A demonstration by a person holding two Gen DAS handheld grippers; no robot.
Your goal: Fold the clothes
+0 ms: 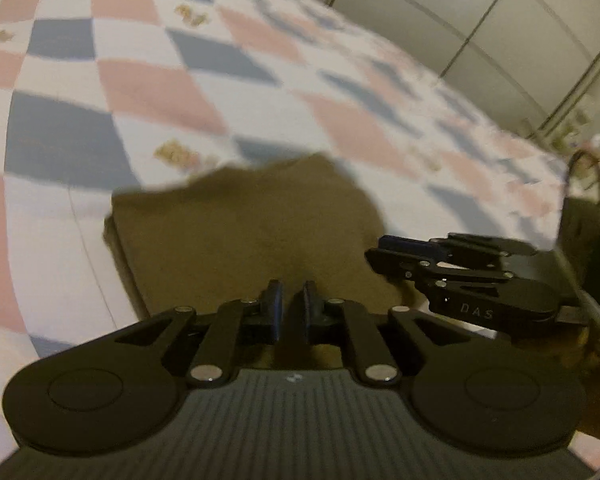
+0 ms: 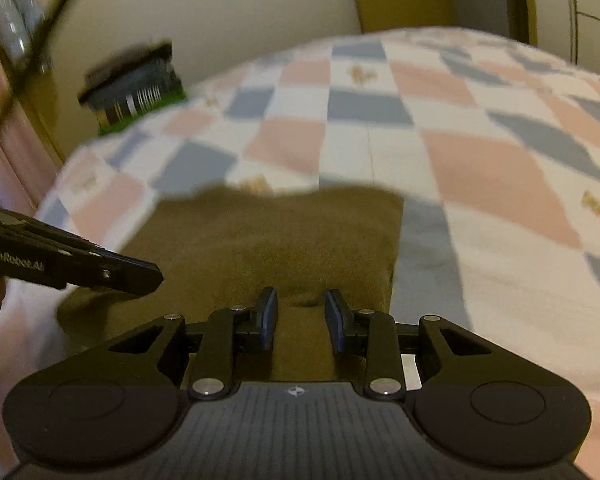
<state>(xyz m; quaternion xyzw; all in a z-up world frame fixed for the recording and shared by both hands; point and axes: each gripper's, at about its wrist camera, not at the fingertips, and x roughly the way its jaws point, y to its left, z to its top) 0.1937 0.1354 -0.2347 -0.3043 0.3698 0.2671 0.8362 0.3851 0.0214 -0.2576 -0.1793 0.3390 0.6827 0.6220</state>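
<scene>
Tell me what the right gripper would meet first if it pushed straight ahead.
Probably the brown cloth: the right gripper points along it, fingers apart with cloth showing between them. Beyond lies the checkered bedcover. Height above the cloth is unclear.

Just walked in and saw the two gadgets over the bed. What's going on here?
A person is folding clothes with a handheld gripper in each hand. An olive-brown garment lies already folded into a compact shape on the checkered bedspread. The left gripper, jaws nearly closed, and the right gripper, jaws apart, both sit at its near edge. Neither clearly holds the cloth.
</scene>
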